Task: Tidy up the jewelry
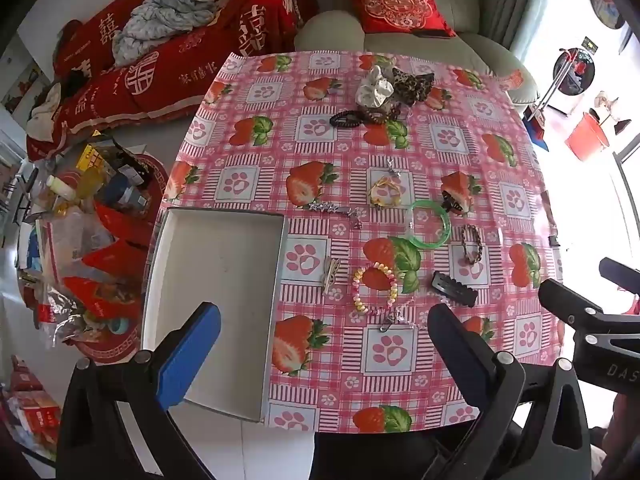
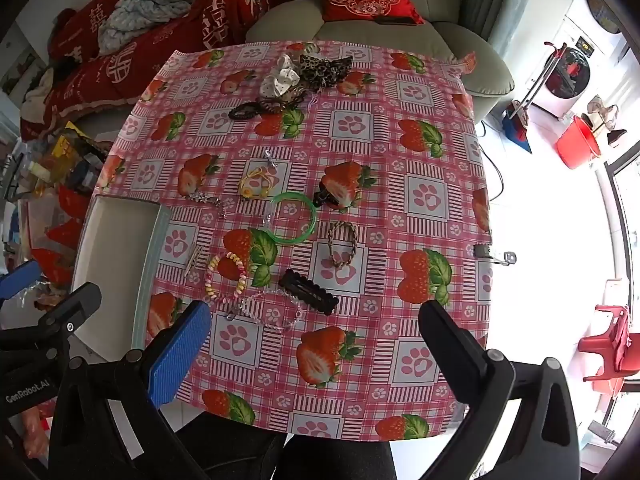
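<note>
Pastel bead bracelet (image 1: 375, 289) lies just beyond the wide, empty left gripper (image 1: 324, 330)

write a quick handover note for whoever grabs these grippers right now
Left gripper: open, empty, above the table's near edge by the white tray.
Right gripper: open, empty, above the near side of the table.
Tray: at the table's left edge, nothing in it.
On the cloth: green bangle, pastel bead bracelet, clear bead bracelet, black snap clip, braided bracelet, yellow bands, star clip. Scrunchies piled at the far side.
Done: nothing sorted yet.
Left: every piece.
</note>
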Demonstrator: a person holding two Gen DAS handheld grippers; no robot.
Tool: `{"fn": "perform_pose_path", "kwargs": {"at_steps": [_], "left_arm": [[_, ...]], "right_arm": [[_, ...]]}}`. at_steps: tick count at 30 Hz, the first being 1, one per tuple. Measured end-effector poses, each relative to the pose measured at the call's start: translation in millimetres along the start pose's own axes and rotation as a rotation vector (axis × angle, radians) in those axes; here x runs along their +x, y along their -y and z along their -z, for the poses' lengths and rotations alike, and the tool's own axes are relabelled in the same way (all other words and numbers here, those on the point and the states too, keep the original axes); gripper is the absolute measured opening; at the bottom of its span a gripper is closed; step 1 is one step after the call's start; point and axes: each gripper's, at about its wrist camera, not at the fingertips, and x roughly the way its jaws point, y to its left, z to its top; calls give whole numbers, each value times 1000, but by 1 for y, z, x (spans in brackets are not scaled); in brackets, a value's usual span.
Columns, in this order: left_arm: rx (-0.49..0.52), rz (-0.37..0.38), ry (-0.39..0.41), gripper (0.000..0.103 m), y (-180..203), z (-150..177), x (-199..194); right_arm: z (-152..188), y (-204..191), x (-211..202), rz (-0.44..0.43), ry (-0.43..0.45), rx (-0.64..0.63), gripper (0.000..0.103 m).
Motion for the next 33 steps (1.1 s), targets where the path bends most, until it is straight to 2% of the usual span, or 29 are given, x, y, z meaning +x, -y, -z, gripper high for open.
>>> {"fn": "perform_pose_path", "kwargs": {"at_steps": [3, 5, 7, 33], "left_arm": [[0, 15, -31, 103, 5, -1, 4], [-15, 40, -14, 103, -6, 2, 4], [-9, 21, -12, 103, -3, 2, 4], [17, 24, -19, 103, 3, 1, 7]], "right_arm": [[0, 0, 0, 3, 4, -1, 103], [0, -1, 0, 4, 5, -2, 103], [0, -1, 0, 3, 3, 0, 103], [0, 7, 0, 7, 0, 21, 103]]}}
